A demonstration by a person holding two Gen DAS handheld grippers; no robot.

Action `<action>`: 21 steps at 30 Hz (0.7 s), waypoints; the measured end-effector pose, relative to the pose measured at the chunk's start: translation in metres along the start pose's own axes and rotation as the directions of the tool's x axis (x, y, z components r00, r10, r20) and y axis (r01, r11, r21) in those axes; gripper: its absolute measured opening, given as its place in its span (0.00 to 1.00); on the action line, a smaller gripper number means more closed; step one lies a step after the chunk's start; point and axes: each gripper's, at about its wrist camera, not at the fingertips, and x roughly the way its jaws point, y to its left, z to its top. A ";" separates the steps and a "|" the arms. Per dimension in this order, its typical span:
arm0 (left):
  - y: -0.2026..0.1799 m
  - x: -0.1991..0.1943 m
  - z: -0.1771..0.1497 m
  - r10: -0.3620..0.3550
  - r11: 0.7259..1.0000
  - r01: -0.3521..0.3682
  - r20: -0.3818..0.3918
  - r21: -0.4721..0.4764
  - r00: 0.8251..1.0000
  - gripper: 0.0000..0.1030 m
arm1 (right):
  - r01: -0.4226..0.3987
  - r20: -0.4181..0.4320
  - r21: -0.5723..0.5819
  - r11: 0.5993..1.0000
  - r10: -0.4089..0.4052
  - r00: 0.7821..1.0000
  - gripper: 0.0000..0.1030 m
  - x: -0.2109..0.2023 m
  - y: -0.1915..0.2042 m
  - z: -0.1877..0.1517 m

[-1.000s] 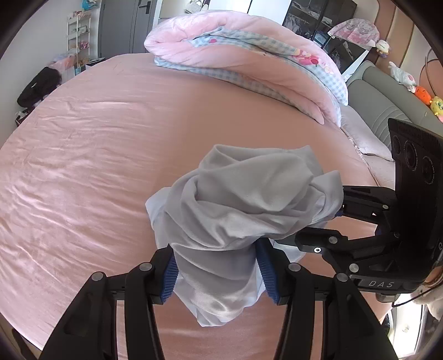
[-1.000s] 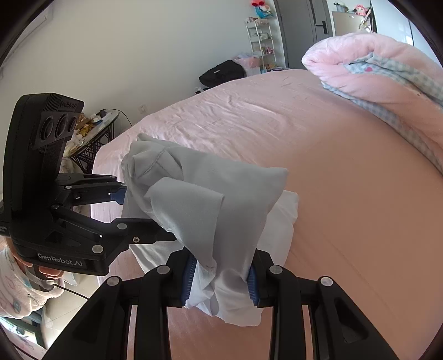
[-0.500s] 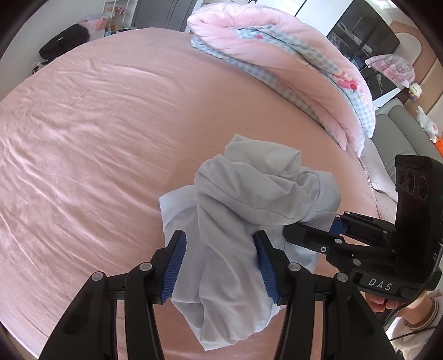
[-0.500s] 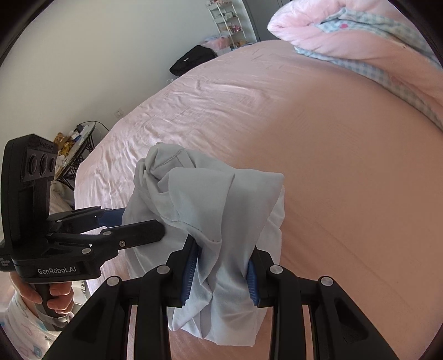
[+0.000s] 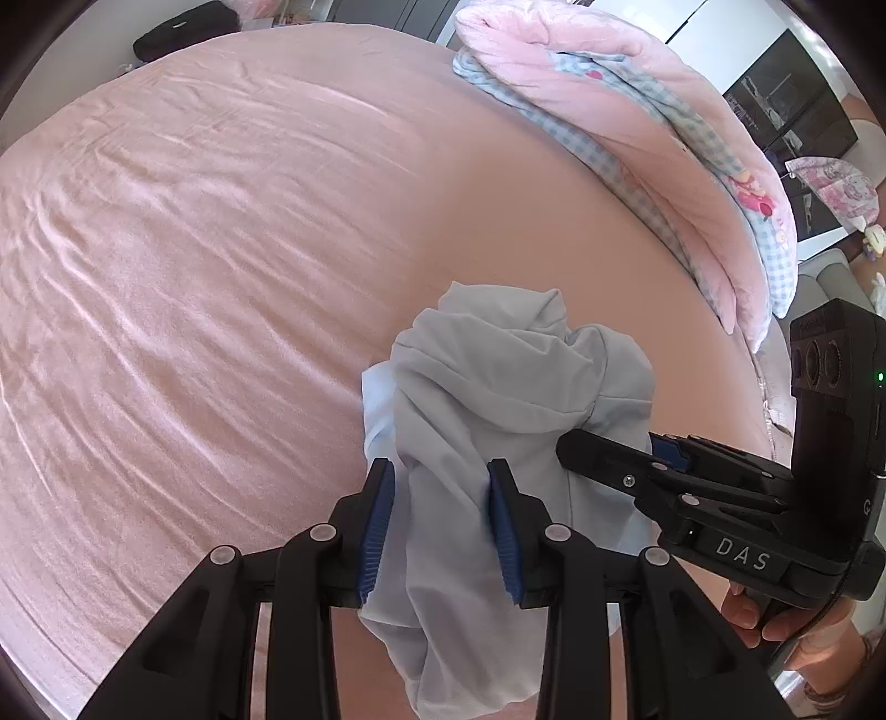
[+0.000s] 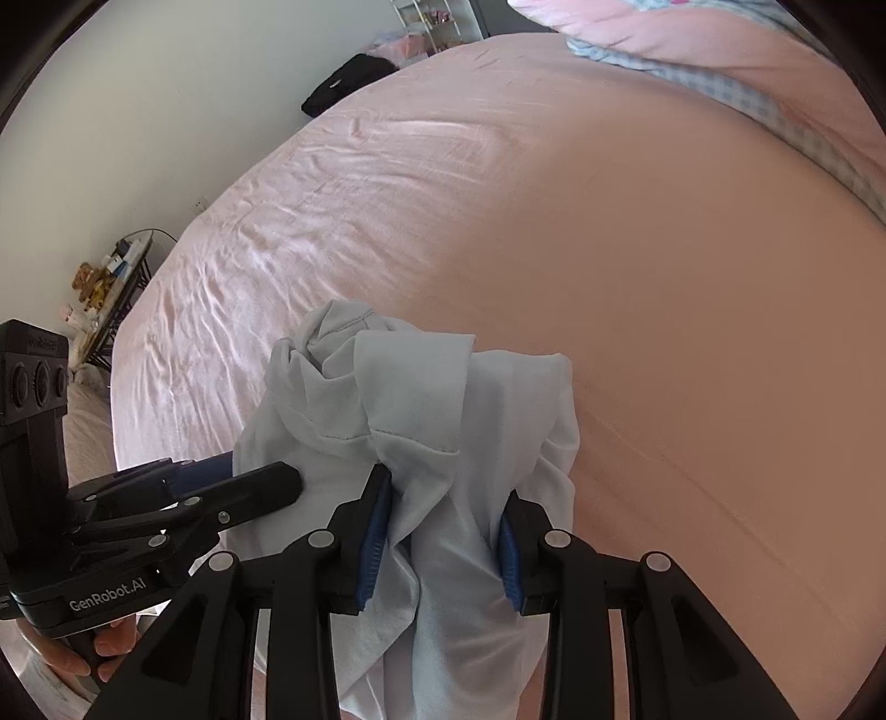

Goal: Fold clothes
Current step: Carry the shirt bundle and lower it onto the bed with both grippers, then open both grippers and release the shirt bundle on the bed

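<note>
Folding has barely begun: the crumpled pale grey cloth garment point(image 5: 515, 387) hangs bunched over the pink bed sheet point(image 5: 194, 249), seemingly unfolded, left gripper point(image 5: 443, 520) just tightened and right gripper point(image 6: 443, 531) both grasping it

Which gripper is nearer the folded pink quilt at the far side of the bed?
Right. The quilt lies beyond the right gripper, which holds the pale garment on that side; the left gripper grips it farther away.

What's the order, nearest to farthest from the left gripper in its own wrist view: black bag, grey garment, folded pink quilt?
1. Grey garment, between the left gripper's jaws.
2. Folded pink quilt, upper right on the bed.
3. Black bag, far top left, beyond the bed.
</note>
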 end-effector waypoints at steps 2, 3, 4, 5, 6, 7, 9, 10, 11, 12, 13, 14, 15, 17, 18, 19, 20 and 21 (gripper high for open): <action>-0.003 0.006 -0.004 0.031 0.999 -0.031 0.004 0.035 1.000 0.31 | 0.008 -0.016 0.009 1.000 -0.008 1.000 0.37 0.006 -0.004 0.000; -0.004 0.009 -0.006 0.044 0.998 -0.045 0.008 0.051 0.999 0.31 | 0.006 -0.020 0.011 1.000 -0.005 1.000 0.37 0.008 -0.006 0.000; -0.003 0.011 -0.006 0.045 0.998 -0.045 0.011 0.048 0.999 0.33 | 0.003 -0.025 0.014 1.000 -0.003 1.000 0.37 0.010 -0.007 -0.001; -0.001 0.013 -0.007 0.044 0.998 -0.045 0.014 0.042 0.999 0.33 | 0.001 -0.029 0.015 1.000 -0.001 1.000 0.37 0.012 -0.009 -0.001; 0.003 0.014 -0.006 0.034 0.999 -0.035 0.007 0.026 0.999 0.33 | 0.005 -0.029 0.012 1.000 -0.005 1.000 0.38 0.014 -0.009 -0.001; 0.007 0.016 -0.005 0.021 1.000 -0.021 0.000 0.001 1.000 0.34 | 0.010 -0.029 0.009 1.000 -0.009 1.000 0.38 0.015 -0.009 -0.002; 0.015 0.017 -0.004 0.002 0.999 -0.002 -0.012 -0.041 1.000 0.41 | 0.030 -0.027 -0.009 1.000 -0.030 0.999 0.40 0.014 -0.005 -0.003; 0.019 0.017 -0.003 -0.002 0.998 0.001 -0.016 -0.056 1.000 0.49 | 0.054 -0.026 -0.026 0.998 -0.054 0.998 0.41 0.012 -0.003 -0.003; 0.023 0.016 -0.002 -0.007 0.997 0.006 -0.015 -0.071 1.000 0.53 | 0.078 -0.024 -0.043 0.996 -0.079 0.997 0.47 0.010 -0.001 -0.003; 0.027 0.015 -0.002 -0.019 0.996 0.017 -0.021 -0.092 1.000 0.58 | 0.101 -0.022 -0.059 0.993 -0.103 0.994 0.52 0.007 0.002 -0.003; 0.031 0.014 -0.002 -0.033 0.993 0.029 -0.028 -0.114 0.999 0.61 | 0.125 -0.019 -0.075 0.989 -0.126 0.992 0.68 0.005 0.004 -0.004; 0.035 0.012 -0.002 -0.048 0.989 0.042 -0.036 -0.143 0.998 0.63 | 0.147 -0.009 -0.077 0.986 -0.148 0.989 0.76 0.001 0.004 -0.005; 0.039 0.009 -0.002 -0.062 0.984 0.054 -0.042 -0.172 0.997 0.66 | 0.168 0.000 -0.078 0.983 -0.169 0.986 0.76 -0.004 0.005 -0.007; 0.042 0.000 -0.004 -0.060 0.976 0.046 -0.060 -0.212 0.996 0.67 | 0.189 0.003 -0.082 0.979 -0.189 0.982 0.76 -0.012 0.007 -0.010; 0.040 -0.006 -0.005 -0.053 0.976 0.040 -0.054 -0.215 0.997 0.68 | 0.200 0.004 -0.084 0.976 -0.200 0.980 0.76 -0.016 0.008 -0.012; 0.035 -0.016 -0.007 -0.020 0.981 0.015 -0.025 -0.193 0.999 0.68 | 0.210 0.008 -0.086 0.974 -0.210 0.978 0.76 -0.020 0.009 -0.014; 0.030 -0.025 -0.009 0.014 0.986 -0.013 0.008 -0.168 1.000 0.69 | 0.216 0.026 -0.091 0.972 -0.214 0.976 0.76 -0.025 0.011 -0.017; 0.024 -0.034 -0.012 0.054 0.989 -0.048 0.040 -0.141 0.998 0.70 | 0.221 0.043 -0.098 0.970 -0.218 0.975 0.76 -0.031 0.013 -0.020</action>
